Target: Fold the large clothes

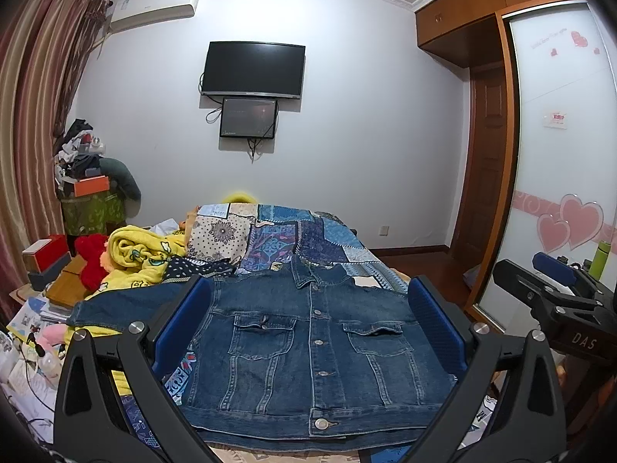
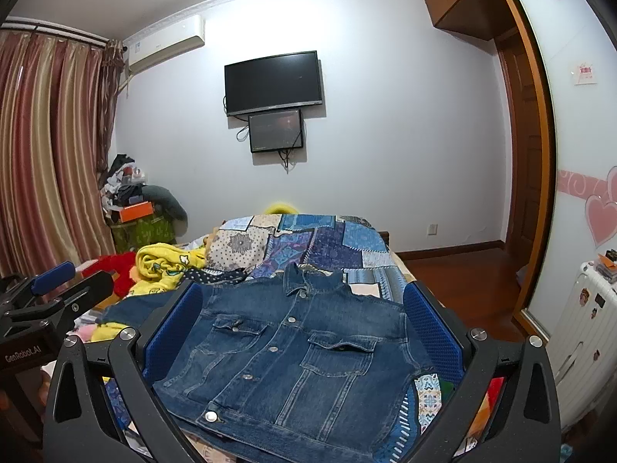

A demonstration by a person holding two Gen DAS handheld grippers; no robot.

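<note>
Clearly the denim jacket lies front-up and buttoned on the patchwork quilt, filling the lower centre of both wrist views, collar toward the far wall. One sleeve trails out toward the lower left of the left wrist frame; the other sleeve is not visible, so whether it is tucked under cannot be told.

Both tools hover with nothing in them: the left gripper and the right gripper each have their blue-padded fingers spread wide, framing the jacket without touching it.

Likely trouble from here, as a judgement: the denim is thick and stiff, with doubled seams, flap pockets and metal buttons, so a pinch on one layer at the hem may slip, or catch both layers and drag the whole garment across the quilt. That quilt looks soft and loosely laid, and could bunch up or get nipped along with the hem. The stray sleeve rests close to a yellow fleece blanket and a red plush toy at centre left, which could snag or be pulled along with it. A fold in cloth this heavy may also spring back open
</note>
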